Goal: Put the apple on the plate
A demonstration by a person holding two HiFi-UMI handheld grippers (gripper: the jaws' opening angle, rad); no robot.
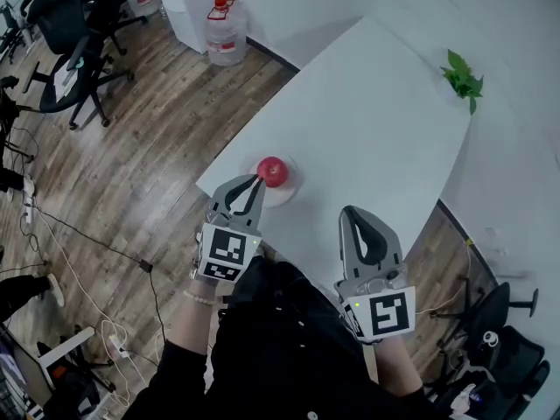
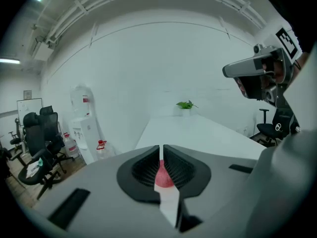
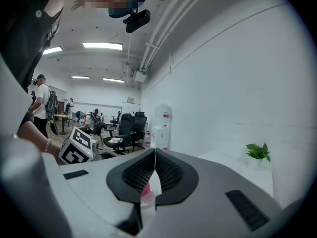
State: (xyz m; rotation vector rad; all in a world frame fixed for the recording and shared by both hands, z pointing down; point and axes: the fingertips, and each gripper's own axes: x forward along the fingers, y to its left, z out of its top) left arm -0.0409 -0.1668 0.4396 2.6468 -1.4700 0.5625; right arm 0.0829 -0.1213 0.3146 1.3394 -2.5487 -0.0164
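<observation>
A red apple [image 1: 272,171] sits on a white plate [image 1: 282,196] at the near left corner of the white table [image 1: 367,129]. My left gripper [image 1: 256,182] is shut and holds nothing, its tips just left of the apple and apart from it. In the left gripper view the apple [image 2: 164,178] shows through the thin slit below the gripper [image 2: 162,149]. My right gripper [image 1: 351,212] is shut and holds nothing, over the table's near edge to the right of the plate. Beneath the shut right gripper [image 3: 154,153], the right gripper view shows the apple [image 3: 145,188] on the plate [image 3: 149,201].
A small green plant [image 1: 462,79] stands at the table's far end. On the wooden floor to the left are office chairs [image 1: 74,42], a water bottle [image 1: 225,31] and cables [image 1: 105,234]. A white wall runs along the table's right side.
</observation>
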